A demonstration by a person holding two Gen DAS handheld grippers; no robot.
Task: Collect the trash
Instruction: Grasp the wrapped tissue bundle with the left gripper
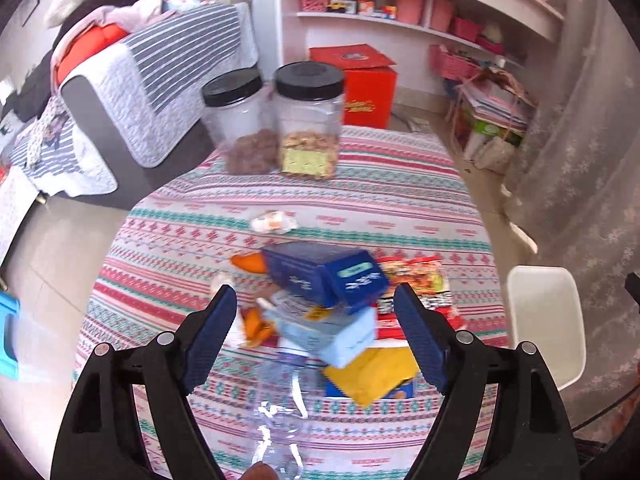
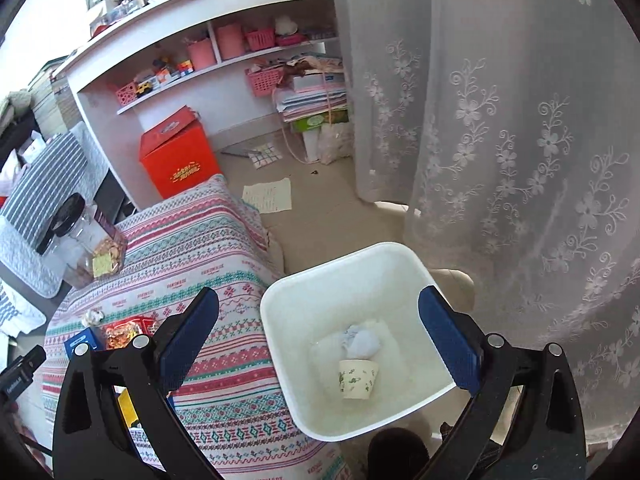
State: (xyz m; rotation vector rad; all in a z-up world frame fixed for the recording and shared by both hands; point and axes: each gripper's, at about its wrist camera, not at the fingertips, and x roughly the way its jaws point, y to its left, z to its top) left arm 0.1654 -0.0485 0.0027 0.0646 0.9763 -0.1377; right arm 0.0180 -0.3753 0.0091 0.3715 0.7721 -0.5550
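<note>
Pink-and-teal patterned tablecloth (image 1: 400, 184), dark blue box (image 1: 324, 272), yellow packet (image 1: 372, 376), white bin (image 2: 360, 276), red carton (image 2: 176, 160).

Bright daylight, motion blur, fisheye warp

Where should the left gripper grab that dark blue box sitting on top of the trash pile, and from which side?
Take the dark blue box across its two long side faces, near the middle, coming down from above. It lies tilted on the light blue box, so its top is exposed, and its width looks likely to fit between the open left gripper fingers. Its lower edges are crowded by wrappers.
</note>
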